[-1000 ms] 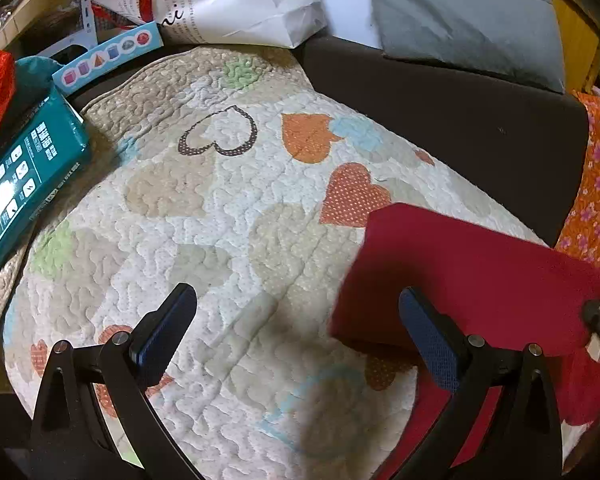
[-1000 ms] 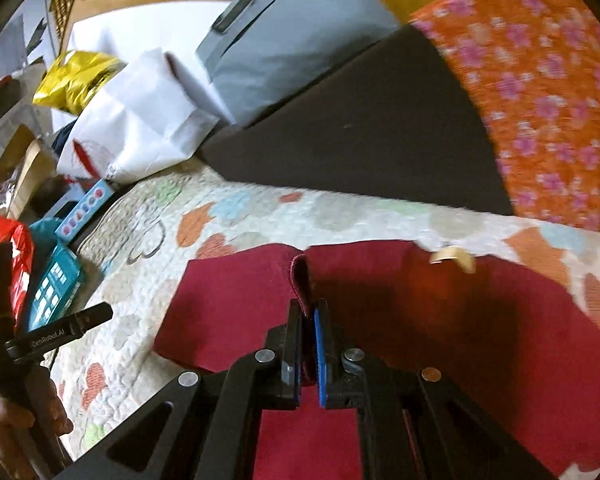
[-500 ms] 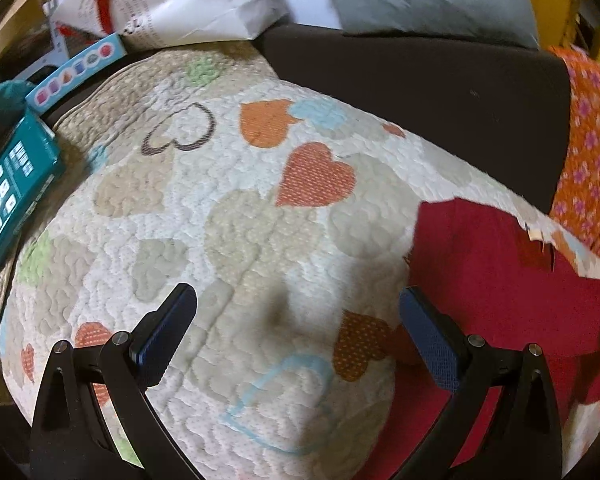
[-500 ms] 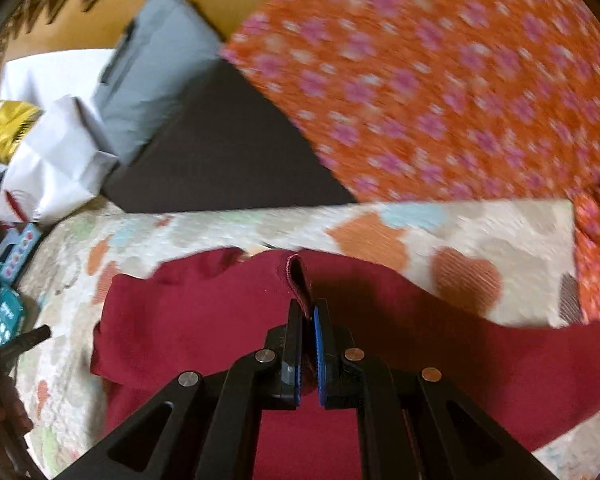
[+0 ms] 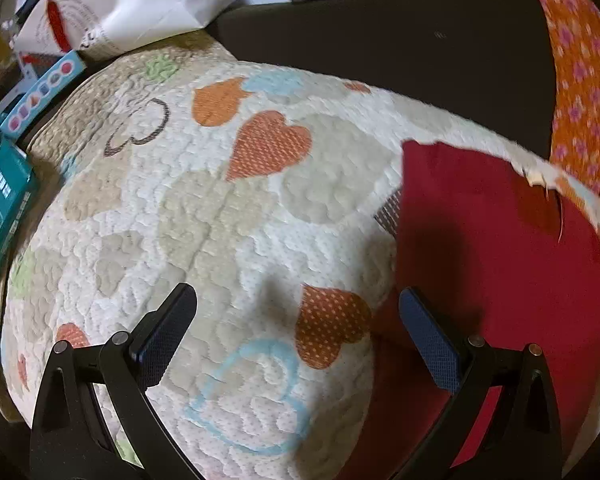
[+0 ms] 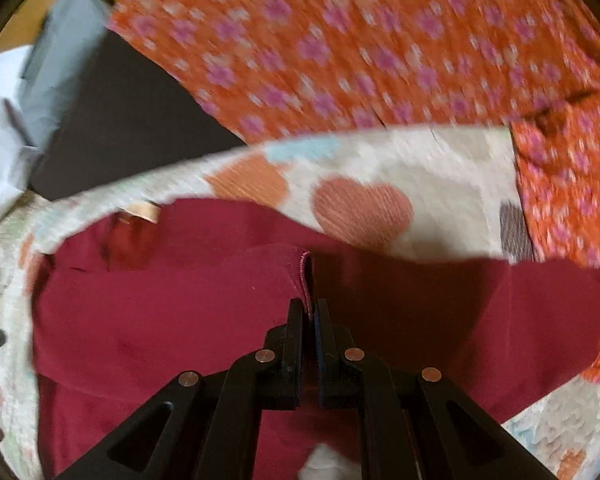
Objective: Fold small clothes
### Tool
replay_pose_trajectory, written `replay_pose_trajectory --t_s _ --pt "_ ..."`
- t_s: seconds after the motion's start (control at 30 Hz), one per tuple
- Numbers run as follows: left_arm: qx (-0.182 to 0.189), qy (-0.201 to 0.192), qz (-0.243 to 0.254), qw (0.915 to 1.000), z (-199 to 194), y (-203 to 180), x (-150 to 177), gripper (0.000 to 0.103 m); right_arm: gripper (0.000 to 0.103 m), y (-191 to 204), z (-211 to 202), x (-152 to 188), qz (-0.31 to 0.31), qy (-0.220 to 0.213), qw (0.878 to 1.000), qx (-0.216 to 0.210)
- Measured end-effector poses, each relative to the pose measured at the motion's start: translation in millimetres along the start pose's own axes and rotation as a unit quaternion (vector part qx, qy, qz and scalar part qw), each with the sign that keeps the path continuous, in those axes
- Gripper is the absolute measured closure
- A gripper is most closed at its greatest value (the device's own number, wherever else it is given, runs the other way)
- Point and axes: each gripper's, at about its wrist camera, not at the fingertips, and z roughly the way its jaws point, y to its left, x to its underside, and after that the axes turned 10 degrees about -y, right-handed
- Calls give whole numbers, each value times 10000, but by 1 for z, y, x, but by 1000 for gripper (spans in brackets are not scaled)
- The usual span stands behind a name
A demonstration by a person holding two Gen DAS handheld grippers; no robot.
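A cream quilt (image 5: 228,208) printed with orange, beige and blue hearts covers the soft surface. Behind it, at twelve o'clock in the left wrist view, runs a dark brown cushion back (image 5: 380,36). An orange cloth with pink flowers (image 5: 584,92) hangs at two o'clock. At eleven o'clock a white paper bag (image 5: 140,4) leans against the backing; what it holds cannot be seen. A teal box (image 5: 0,204) sits at nine o'clock, with a narrow blue box (image 5: 44,92) printed with coloured shapes just beyond it.

The dark red garment (image 5: 500,248) lies on the quilt at three o'clock. The left tool (image 5: 296,336) hovers over the quilt with its jaws wide apart, its right finger just over the garment's edge. The right tool (image 6: 309,320) is clamped on a hemmed edge of the garment (image 6: 180,312), holding up a fold.
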Motion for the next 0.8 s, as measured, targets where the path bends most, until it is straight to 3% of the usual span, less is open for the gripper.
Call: replay_pose_trajectory --t_s 0.1,0.2,0.27,0.33,0.37,0.4,0.47,0.6,0.73,0.8 --pt "-4 54 172 9998 4 -8 5 1 98 1 3 1 -142 159 9998 19" --pt "-25 111 194 9997 9 -10 8 1 96 14 -24 -12 -142 -244 9994 -176" --pt "-77 184 201 9996 14 -11 10 1 83 41 -38 -22 -219 -465 9963 -685" --pt "-104 267 213 9994 18 -12 13 1 64 80 -42 -28 -388 -480 9866 -1510" --pt "-106 299 216 9993 20 -12 15 1 61 103 -39 -30 -488 -421 9773 -2020" --pt "-118 316 225 9992 21 -12 16 1 61 133 -32 -32 -634 -319 9662 -2480" --pt "-164 340 252 9990 25 -13 18 1 61 179 -18 -33 -993 -244 9557 -2761" --pt "-136 407 280 9987 30 -15 19 1 61 240 22 -32 -1450 97 9433 -2985" --pt "-102 468 240 9986 34 -15 19 1 61 270 56 -19 -2065 452 9328 -2919" --pt "-99 482 227 9985 36 -14 20 1 81 278 60 -12 -2519 470 9265 -2756"
